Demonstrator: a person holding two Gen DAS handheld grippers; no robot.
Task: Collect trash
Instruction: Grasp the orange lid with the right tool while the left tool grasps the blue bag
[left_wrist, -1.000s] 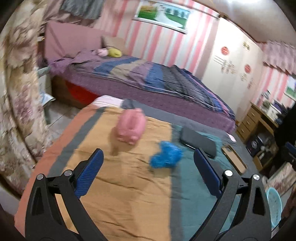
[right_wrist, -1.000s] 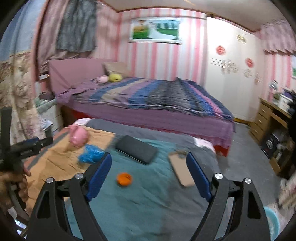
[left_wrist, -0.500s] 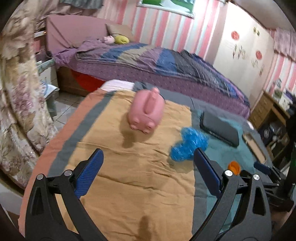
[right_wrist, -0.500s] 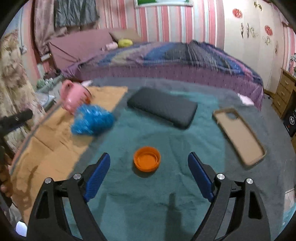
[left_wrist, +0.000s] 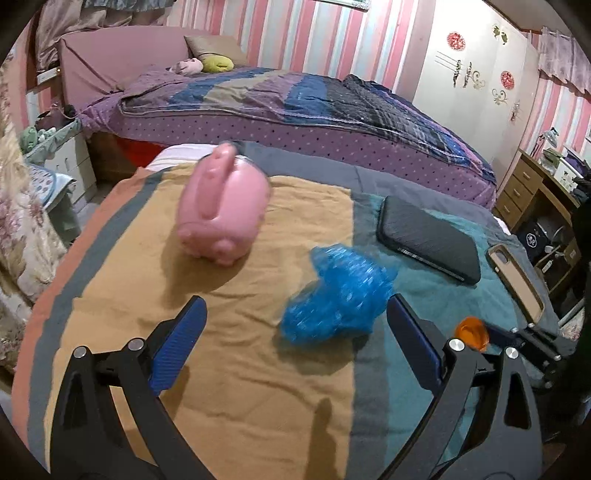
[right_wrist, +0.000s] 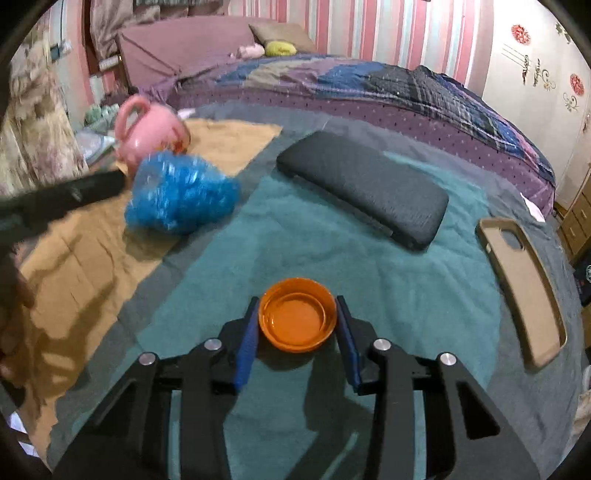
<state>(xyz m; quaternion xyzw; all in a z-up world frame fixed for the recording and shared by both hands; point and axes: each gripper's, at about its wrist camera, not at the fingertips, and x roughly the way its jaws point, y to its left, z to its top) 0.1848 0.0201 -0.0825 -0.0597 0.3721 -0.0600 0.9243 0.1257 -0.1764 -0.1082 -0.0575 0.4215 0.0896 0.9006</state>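
The orange cap (right_wrist: 297, 319) lies open side up on the teal part of the blanket (right_wrist: 388, 280), right between the blue pads (right_wrist: 246, 341) of the right gripper (right_wrist: 297, 325). The jaws have just been closing around it, and both pads now sit against the cap's rim, one on each side, so it looks gripped; the cap still rests on the blanket. From the left wrist view the same cap (left_wrist: 472, 333) shows low at the right, past the right finger of the left gripper (left_wrist: 293, 332).

The blue wrapper (left_wrist: 338, 295), a crumpled plastic lump, lies just ahead of the left gripper, nearer its right finger and not between the pads. That gripper's jaws stand wide apart with nothing in them. Seen from the right gripper, the wrapper (right_wrist: 179, 194) is ahead and to the left, well apart from the cap.

Beyond the wrapper, further left, a pink pig (left_wrist: 223, 212) stands on the tan part of the blanket. Ahead of the right gripper, past the cap, lies a dark flat case (right_wrist: 364, 192); to its right lies a tan phone case (right_wrist: 524, 288), hollow side up. A bed (right_wrist: 369, 85) with a striped cover stands behind them.
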